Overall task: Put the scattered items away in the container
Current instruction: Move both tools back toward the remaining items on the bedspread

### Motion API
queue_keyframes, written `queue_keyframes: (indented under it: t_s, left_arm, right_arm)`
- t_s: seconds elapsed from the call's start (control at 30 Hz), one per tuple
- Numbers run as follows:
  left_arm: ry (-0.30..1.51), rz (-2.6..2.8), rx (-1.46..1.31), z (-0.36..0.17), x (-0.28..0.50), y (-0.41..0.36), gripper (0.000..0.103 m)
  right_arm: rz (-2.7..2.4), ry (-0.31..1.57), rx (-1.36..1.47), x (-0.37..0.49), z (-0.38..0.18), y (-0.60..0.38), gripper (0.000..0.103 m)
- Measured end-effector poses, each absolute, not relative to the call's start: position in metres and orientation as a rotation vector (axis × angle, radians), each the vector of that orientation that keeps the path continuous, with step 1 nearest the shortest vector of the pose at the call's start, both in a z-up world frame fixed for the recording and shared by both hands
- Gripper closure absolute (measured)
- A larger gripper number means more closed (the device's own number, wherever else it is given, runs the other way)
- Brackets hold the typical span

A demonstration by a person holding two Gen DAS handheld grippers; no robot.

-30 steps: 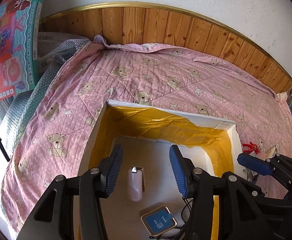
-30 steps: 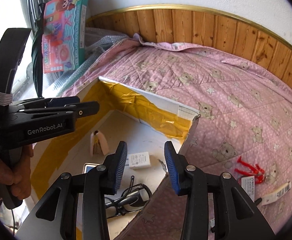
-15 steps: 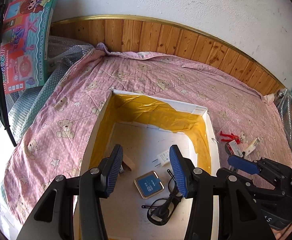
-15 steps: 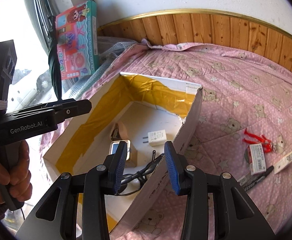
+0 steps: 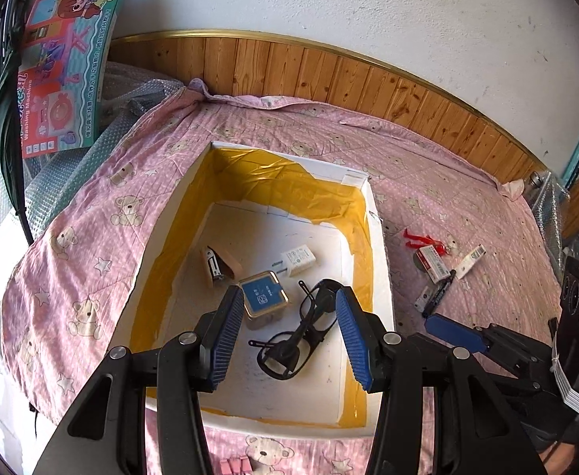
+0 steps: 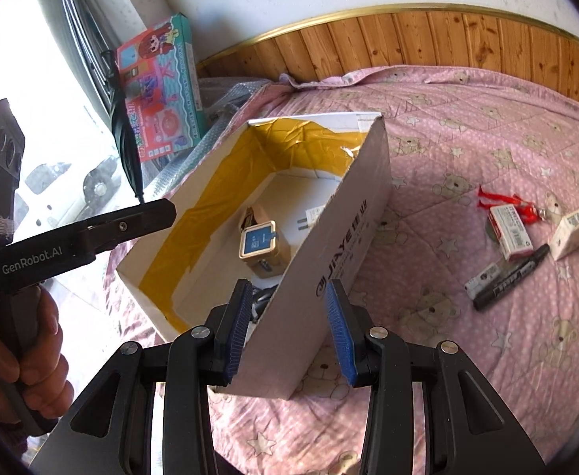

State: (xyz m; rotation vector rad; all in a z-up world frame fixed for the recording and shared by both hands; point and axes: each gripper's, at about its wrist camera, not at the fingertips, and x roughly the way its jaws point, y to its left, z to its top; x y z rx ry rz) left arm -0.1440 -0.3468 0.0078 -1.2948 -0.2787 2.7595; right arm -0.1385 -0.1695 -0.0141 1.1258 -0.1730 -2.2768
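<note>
While both our grippers are empty, we hold the left gripper above the near end of the white cardboard box, with its blue fingers spread wide and pinching nothing. Our right gripper hangs near the box's near right corner, its fingers spread too.

Directly under the left gripper lie the black glasses, and just beside them the small box with the blue lid. A little farther in the box we see the white charger and a tan stapler-like thing close to the yellow-taped left wall.

Outside the box, on the pink bear quilt, well apart to the right, the scattered items wait: the black marker is nearest to us, a small tube-like piece touches it, then the red-and-white carton, the white packet, and farthest the red plastic clip.

We judge that the next step is one more pickup, and the marker is the natural choice for the right gripper. To do it well we should come down over the middle of the marker, with the fingers across its length, and close only when both pads are beside its body, so that we do not catch the neighbour piece or a fold of the soft quilt.
</note>
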Motion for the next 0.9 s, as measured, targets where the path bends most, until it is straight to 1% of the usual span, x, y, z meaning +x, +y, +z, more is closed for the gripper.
queue_keyframes:
  t_s: [0.6, 0.9]
  left_arm:
    - [-0.248, 2.648, -1.187, 0.017, -0.091, -0.258, 0.053]
    - [-0.203, 2.578, -1.196, 0.009, -0.091, -0.21, 0.053]
  right_arm:
    - [-2.354, -0.334, 1.116, -0.076, -0.023, -0.089, 0.062]
    - [-2.394, -0.45, 1.134, -0.069, -0.034, -0.048, 0.062]
